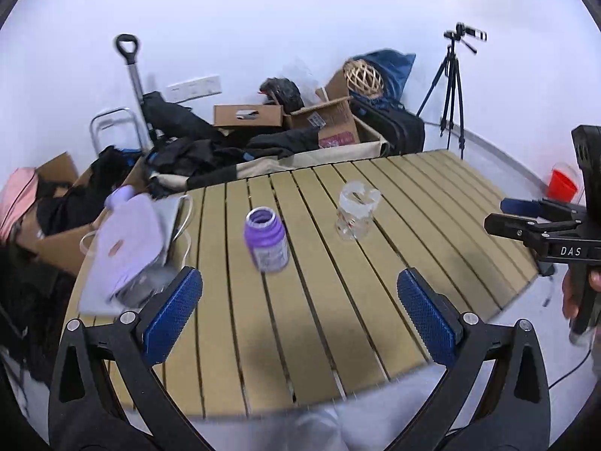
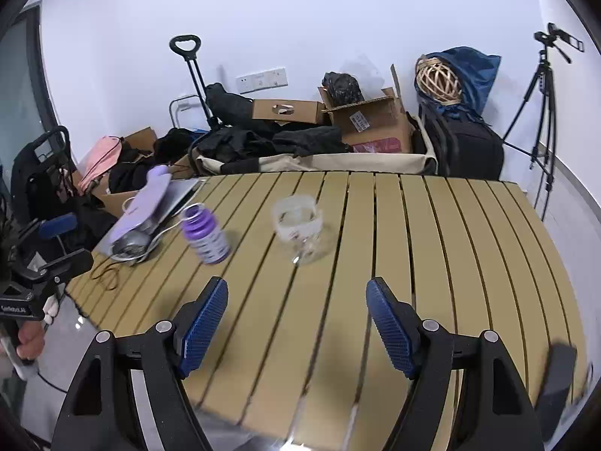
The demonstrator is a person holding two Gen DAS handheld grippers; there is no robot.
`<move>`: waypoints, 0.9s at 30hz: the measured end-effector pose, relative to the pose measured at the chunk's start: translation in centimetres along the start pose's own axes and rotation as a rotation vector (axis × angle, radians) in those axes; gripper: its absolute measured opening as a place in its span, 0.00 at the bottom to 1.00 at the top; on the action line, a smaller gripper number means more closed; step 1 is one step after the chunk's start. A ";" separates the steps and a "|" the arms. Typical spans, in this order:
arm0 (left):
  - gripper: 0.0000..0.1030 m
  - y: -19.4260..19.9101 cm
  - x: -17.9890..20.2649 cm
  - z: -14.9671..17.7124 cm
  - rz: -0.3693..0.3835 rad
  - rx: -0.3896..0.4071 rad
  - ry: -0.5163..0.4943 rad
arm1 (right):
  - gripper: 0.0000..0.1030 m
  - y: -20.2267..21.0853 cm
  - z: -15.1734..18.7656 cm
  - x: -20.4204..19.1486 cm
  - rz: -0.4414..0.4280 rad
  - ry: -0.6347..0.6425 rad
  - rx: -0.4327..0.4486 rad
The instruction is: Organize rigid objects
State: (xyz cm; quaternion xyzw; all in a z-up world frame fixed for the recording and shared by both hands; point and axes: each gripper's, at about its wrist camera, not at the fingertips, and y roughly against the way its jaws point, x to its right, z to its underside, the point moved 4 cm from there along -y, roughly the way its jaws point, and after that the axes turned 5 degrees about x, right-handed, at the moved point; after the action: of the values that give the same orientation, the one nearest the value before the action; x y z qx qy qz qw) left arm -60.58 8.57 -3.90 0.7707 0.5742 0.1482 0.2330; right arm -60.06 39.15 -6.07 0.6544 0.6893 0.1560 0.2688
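A purple bottle (image 1: 266, 240) stands upright on the slatted table (image 1: 432, 203), with a clear plastic jar (image 1: 355, 212) to its right. Both also show in the right wrist view: the bottle (image 2: 206, 233) and the jar (image 2: 300, 229). My left gripper (image 1: 298, 308) is open and empty, above the table's near edge, short of the bottle. My right gripper (image 2: 296, 323) is open and empty, short of the jar. The right gripper also shows at the right edge of the left wrist view (image 1: 507, 216).
A lilac flat object (image 1: 127, 240) lies on a grey laptop with a cable and a metal bowl (image 2: 129, 246) at the table's left end. Boxes (image 2: 375, 124), dark clothes, a trolley and a tripod (image 1: 452, 90) stand behind the table.
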 end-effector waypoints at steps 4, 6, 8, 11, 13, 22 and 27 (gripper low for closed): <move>1.00 7.9 -0.2 1.7 -0.013 0.048 0.041 | 0.78 6.2 0.9 -2.7 -0.009 -0.053 0.020; 1.00 11.1 -0.2 2.5 -0.023 0.074 0.060 | 0.79 9.6 1.3 -3.9 -0.002 -0.065 0.036; 1.00 14.4 0.0 3.5 -0.033 0.096 0.076 | 0.79 13.3 1.8 -5.3 0.001 -0.072 0.060; 1.00 19.6 0.4 5.4 -0.048 0.137 0.092 | 0.79 18.4 3.0 -7.5 -0.008 -0.064 0.096; 1.00 23.1 0.8 6.4 -0.062 0.156 0.094 | 0.79 21.9 4.2 -9.3 -0.027 -0.054 0.112; 1.00 37.4 2.1 14.9 -0.064 0.211 0.091 | 0.87 35.2 11.6 -15.7 -0.129 -0.014 0.160; 1.00 42.1 3.9 20.6 -0.033 0.258 0.069 | 0.87 41.0 18.4 -19.1 -0.181 0.022 0.169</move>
State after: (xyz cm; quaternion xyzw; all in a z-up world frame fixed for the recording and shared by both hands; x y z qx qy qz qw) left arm -14.80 -1.35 0.78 0.7791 0.6088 0.0958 0.1145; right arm -15.95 21.72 5.54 0.6083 0.7590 0.0797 0.2180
